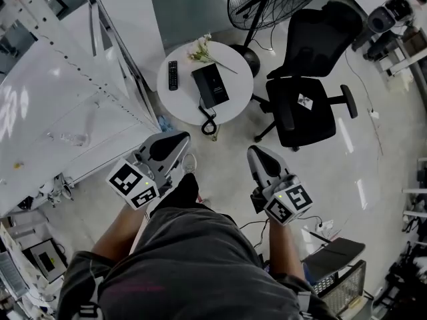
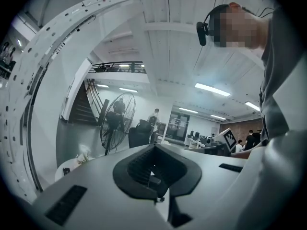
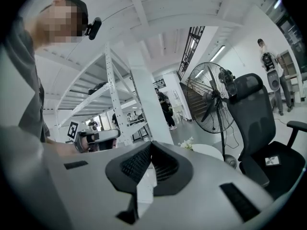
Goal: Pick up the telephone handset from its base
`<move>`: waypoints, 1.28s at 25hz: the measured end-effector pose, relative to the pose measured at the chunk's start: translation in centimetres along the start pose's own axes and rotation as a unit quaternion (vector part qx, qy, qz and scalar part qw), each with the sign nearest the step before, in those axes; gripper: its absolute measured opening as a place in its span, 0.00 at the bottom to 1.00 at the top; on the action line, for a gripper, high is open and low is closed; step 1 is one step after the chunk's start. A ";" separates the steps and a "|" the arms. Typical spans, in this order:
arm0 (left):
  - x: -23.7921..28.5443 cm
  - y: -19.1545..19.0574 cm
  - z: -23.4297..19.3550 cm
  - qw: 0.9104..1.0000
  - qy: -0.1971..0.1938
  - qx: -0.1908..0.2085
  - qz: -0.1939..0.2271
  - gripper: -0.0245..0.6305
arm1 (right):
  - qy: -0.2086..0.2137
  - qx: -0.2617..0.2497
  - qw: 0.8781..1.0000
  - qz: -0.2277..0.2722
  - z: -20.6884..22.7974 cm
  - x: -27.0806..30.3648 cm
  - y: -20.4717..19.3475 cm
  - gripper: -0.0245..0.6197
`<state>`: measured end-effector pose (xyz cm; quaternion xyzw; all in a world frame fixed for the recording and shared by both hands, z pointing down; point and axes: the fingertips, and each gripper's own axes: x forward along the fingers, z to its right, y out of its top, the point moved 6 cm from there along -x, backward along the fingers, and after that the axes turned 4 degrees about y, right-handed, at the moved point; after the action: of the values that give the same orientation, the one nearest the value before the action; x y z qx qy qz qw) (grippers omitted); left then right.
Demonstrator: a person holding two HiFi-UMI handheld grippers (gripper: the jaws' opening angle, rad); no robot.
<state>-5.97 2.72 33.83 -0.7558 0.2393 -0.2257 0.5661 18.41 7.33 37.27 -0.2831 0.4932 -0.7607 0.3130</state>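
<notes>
Head view: we hold both grippers low in front of the torso, well apart from the round white counter, which lies at 12 o'clock from them. The telephone rests flat on the counter near its middle. It reads as one black block, and we cannot tell handset from base at this size. Its coiled cord runs off toward the counter's 6 o'clock edge. A black remote lies at 9 o'clock of the telephone, apart from it. A small spray of pale flowers lies at 12 o'clock of it, near the far rim. The left gripper is clenched, and its own view shows the two dark pads meeting at the tip with nothing between them. The right gripper looks the same in its view, pads together and nothing grasped. Neither gripper touches the telephone or the counter. The marker cubes sit toward our body, at 6 o'clock of each gripper's tip. A black office chair stands at 3 o'clock of the counter, just beside it. A floor fan stands at 1 o'clock, behind the counter. A white perforated metal rack fills the 9 o'clock side of the view. The left gripper view also shows the fan, the chair and a sliver of the counter with the flowers beyond the jaws.
</notes>
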 end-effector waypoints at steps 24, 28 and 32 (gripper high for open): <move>10.1 1.6 -19.0 0.998 -0.041 -0.028 -0.043 0.06 | -0.037 0.013 0.999 -0.029 8.1 18.2 4.3 0.06; 10.8 1.3 -20.5 0.997 -0.036 -0.040 -0.049 0.06 | -0.038 0.015 0.998 -0.038 8.8 19.8 4.2 0.06; 11.3 0.1 -21.7 0.997 -0.035 -0.044 -0.053 0.06 | -0.040 0.019 0.998 -0.047 9.6 21.0 4.1 0.06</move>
<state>-10.43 -20.49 40.08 -0.7989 0.1883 -0.2183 0.5279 12.80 -15.41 39.40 -0.3300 0.4524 -0.7717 0.3016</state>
